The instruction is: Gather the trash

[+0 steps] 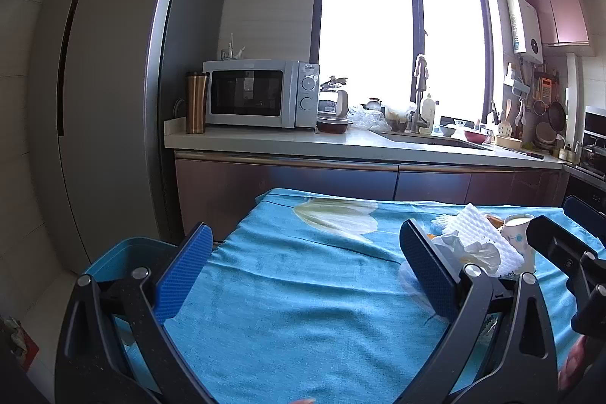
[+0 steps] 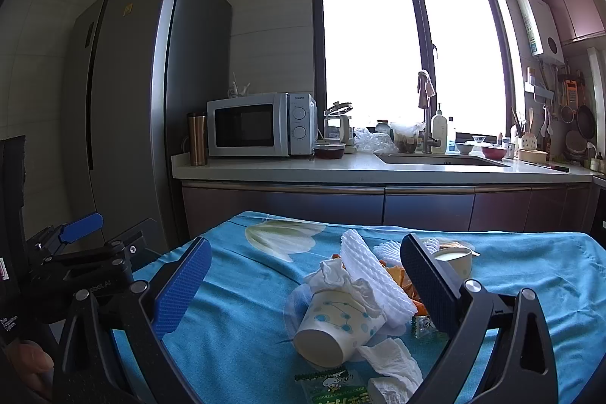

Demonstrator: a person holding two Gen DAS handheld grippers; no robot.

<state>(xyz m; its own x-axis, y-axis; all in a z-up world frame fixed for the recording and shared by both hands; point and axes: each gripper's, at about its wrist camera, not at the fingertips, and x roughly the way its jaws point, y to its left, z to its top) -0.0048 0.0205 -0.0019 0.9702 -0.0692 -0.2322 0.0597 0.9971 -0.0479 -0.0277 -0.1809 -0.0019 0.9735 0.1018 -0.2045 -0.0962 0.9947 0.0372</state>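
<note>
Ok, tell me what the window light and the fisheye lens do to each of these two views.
Left wrist view: the window is blown out white, nothing outside shows, and the fridge edge bows. Right wrist view: the same glare leaves the cabinets dim, yet the tipped paper cup and tissues on the blue cloth stay sharp; the corners darken.

L gripper (image 1: 303,275): black frame, blue ribbed jaws, silver screws | R gripper (image 2: 306,283): same

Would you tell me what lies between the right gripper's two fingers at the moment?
In the right wrist view, the open right gripper frames a tipped paper cup, crumpled tissue and white foam netting.
</note>
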